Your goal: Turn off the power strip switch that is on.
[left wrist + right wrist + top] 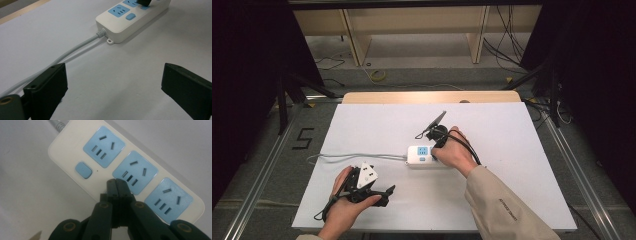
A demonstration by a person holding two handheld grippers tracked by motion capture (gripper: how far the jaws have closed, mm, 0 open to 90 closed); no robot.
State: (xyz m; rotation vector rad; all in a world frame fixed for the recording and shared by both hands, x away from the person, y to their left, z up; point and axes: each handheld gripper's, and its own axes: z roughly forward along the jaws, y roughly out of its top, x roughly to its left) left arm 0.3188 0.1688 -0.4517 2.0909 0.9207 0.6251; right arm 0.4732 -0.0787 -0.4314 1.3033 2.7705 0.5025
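Strip lies at centre frame on the white desk, its grey cord running left. Right gripper, fingers clenched on nothing, tips over the strip's near edge beside the blue switch. Left gripper, lower left of the high view, fingers released, faces the strip from well apart.

White three-socket power strip lies flat mid-table, grey cord trailing left.

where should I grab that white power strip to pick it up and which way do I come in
Grip the power strip across its narrow width, at the plain end by the blue switch near the cord. Come straight down from above: it lies flat, and its long sides are straight, giving the jaws parallel faces.
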